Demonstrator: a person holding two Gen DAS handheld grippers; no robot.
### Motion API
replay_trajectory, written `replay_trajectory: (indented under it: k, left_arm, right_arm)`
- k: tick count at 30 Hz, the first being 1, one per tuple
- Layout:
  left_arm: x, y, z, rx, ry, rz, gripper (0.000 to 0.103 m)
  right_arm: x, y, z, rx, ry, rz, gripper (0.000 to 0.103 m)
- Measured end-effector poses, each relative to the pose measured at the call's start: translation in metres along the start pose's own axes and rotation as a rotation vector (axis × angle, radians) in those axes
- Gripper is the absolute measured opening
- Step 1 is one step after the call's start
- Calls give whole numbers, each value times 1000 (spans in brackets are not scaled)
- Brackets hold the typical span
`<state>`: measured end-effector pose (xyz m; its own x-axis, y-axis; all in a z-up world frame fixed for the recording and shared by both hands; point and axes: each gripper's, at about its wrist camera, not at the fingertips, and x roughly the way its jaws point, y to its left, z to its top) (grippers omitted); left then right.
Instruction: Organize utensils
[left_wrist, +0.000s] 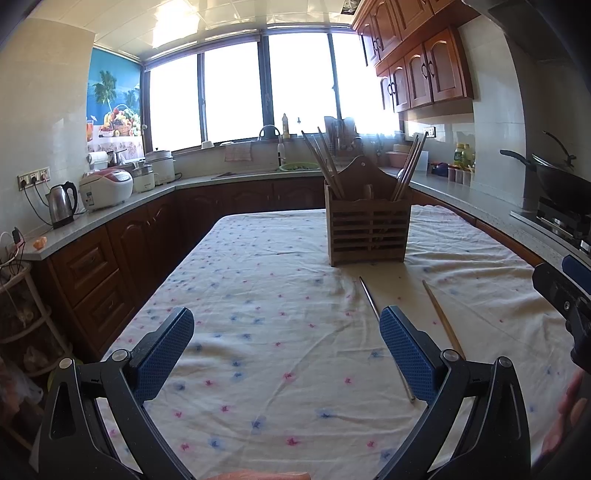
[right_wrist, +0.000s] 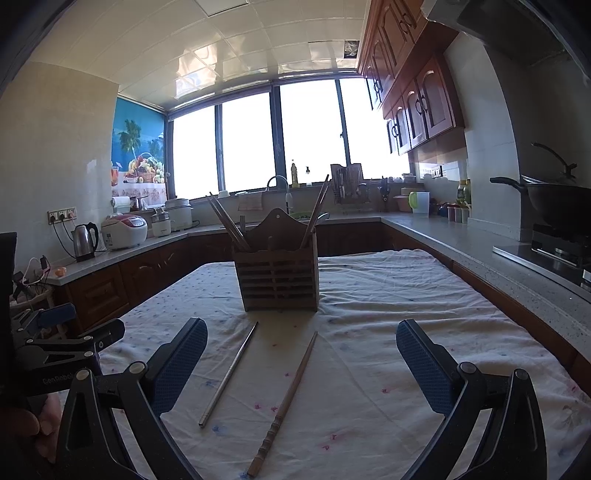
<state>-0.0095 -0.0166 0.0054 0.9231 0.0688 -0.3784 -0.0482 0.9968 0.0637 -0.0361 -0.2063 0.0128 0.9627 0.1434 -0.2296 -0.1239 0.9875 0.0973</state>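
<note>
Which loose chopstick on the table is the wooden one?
Find the slatted wooden holder on the floral tablecloth. Two sticks lie apart in front of it. The wooden chopstick is the right one, brown with a ridged thick end; its neighbour, the metal chopstick, is smooth and grey.

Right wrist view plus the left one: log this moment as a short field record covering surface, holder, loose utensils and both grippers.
surface: table under a floral tablecloth
holder: slatted wooden utensil holder, upright on the cloth, chopsticks standing in its left and right compartments
loose utensils: metal chopstick and wooden chopstick, flat on the cloth in front of the holder, apart
left gripper: jaws open, empty, above the cloth
right gripper: jaws open, empty, both loose chopsticks in view between its fingers
task state: two chopsticks not yet in the holder
</note>
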Motion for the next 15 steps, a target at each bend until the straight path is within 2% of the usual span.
replay_trajectory:
  k: [15]
  left_arm:
    - [-3,0,2,-2,-5,-4,103]
  right_arm:
    - [0,2,6,-5,-6,13,103]
